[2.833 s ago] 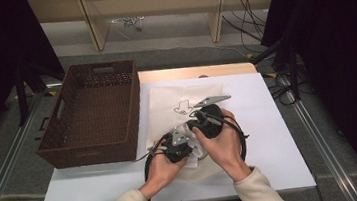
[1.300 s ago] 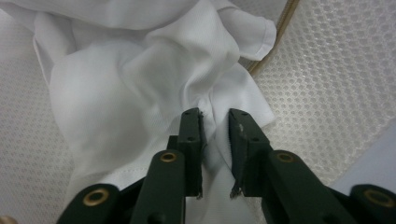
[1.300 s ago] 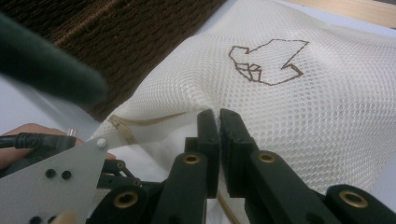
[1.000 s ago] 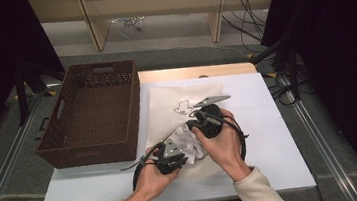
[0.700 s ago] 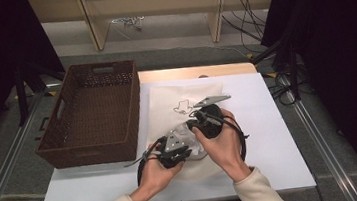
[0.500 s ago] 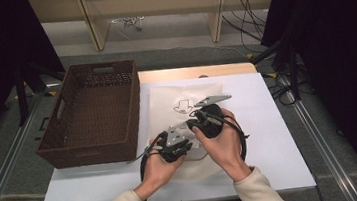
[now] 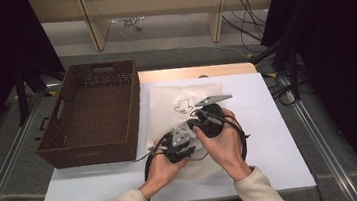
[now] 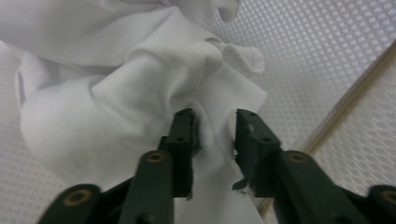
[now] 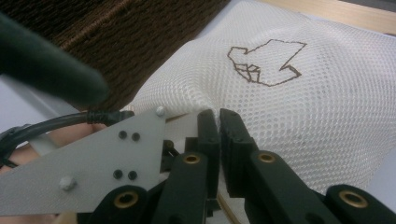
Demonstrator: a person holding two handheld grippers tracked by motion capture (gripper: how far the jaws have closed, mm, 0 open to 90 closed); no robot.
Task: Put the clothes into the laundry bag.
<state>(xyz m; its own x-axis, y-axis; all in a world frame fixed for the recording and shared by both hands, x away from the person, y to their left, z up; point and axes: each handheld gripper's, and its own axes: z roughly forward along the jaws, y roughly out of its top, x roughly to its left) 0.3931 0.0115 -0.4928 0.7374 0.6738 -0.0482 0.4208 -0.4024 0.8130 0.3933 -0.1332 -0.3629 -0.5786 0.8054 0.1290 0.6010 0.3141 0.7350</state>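
A white table [image 7: 274, 171] stands in a dark room, with a grey floor [image 7: 7, 163] around it and cables [image 7: 253, 17] far behind. On its left side sits a brown woven basket [image 7: 92, 114]. A white mesh bag [image 9: 303, 107] lies in the middle. The right gripper [image 9: 219, 126] has its jaws closed on the bag's edge. The left gripper [image 8: 217, 135] — its jaws have just been opening — has white cloth [image 8: 116, 107] between the narrow jaws, inside the bag.

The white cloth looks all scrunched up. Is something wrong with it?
It is crumpled, not torn. The white cloth sits bunched in folds inside the mesh bag, with a fold between the left gripper jaws, which have just been opening. The right gripper pinches the bag's edge. Nothing is spilled or broken.
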